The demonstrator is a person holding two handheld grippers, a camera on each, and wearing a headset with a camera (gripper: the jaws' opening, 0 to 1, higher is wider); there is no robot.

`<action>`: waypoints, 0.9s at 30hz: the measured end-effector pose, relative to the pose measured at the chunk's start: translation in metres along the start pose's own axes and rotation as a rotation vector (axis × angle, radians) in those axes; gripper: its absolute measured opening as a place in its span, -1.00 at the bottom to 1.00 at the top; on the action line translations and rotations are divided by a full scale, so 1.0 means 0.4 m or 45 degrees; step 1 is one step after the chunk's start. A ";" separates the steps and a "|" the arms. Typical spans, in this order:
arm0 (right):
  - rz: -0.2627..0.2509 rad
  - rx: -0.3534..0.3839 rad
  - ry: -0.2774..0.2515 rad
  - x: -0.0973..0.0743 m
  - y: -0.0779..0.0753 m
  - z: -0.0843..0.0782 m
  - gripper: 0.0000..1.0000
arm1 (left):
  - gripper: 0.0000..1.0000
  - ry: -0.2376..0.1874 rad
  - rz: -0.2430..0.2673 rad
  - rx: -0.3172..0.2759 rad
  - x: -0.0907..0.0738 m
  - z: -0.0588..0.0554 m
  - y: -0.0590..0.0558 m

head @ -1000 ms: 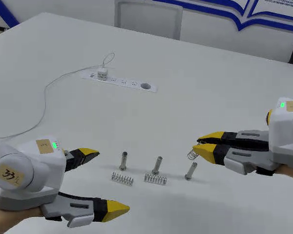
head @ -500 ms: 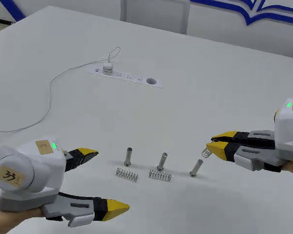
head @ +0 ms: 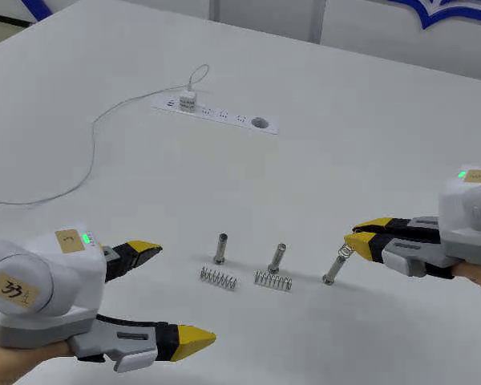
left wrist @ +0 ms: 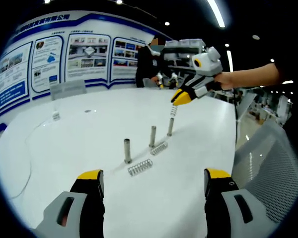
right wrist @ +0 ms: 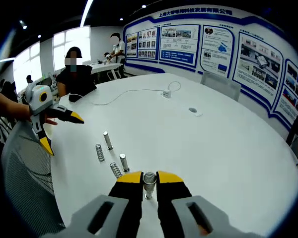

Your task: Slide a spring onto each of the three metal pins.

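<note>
Head view | right gripper [head: 353,238] pinches spring [head: 345,251] over end pin [head: 334,269] | left gripper [head: 183,294] agape, well apart

On the white desk [head: 369,144] I see my right gripper [head: 354,238] pinching a spring [head: 345,251] at the top of the leaning right pin [head: 333,270]. The middle pin [head: 277,258] and left pin [head: 220,249] stand bare. A second spring [head: 273,281] and a third spring [head: 218,278] lie just in front of them. My left gripper [head: 183,294] hovers nearby, jaws wide apart. A power strip [head: 216,115] lies farther back.
</note>
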State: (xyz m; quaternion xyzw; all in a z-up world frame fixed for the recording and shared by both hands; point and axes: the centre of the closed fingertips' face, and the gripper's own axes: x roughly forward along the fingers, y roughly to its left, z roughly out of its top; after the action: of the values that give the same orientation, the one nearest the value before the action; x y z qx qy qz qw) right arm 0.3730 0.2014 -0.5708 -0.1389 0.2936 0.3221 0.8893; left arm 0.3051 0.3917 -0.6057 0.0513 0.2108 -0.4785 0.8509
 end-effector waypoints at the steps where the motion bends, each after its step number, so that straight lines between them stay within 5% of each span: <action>1: -0.005 0.001 0.006 0.003 -0.002 -0.003 -0.80 | 0.70 0.006 0.000 0.001 0.001 -0.003 0.000; 10: -0.005 -0.014 0.057 0.018 -0.001 -0.024 -0.80 | 0.69 0.061 0.007 -0.011 -0.005 -0.042 0.010; 15: -0.011 -0.001 0.071 0.026 -0.005 -0.037 -0.80 | 0.68 0.020 0.023 -0.057 -0.012 -0.030 0.020; 20: -0.014 0.004 0.090 0.034 -0.005 -0.056 -0.80 | 0.68 0.047 0.013 -0.075 -0.012 -0.041 0.013; 23: -0.013 0.005 0.093 0.038 -0.004 -0.063 -0.80 | 0.69 0.003 0.004 -0.086 -0.019 -0.021 0.001; 27: -0.014 -0.011 0.110 0.051 -0.005 -0.079 -0.80 | 0.69 0.035 0.005 -0.067 -0.016 -0.031 -0.003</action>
State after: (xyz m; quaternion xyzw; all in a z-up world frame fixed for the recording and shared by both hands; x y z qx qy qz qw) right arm 0.3731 0.1960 -0.6081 -0.1581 0.3296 0.3121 0.8769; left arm 0.2974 0.3996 -0.6143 0.0358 0.2351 -0.4702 0.8499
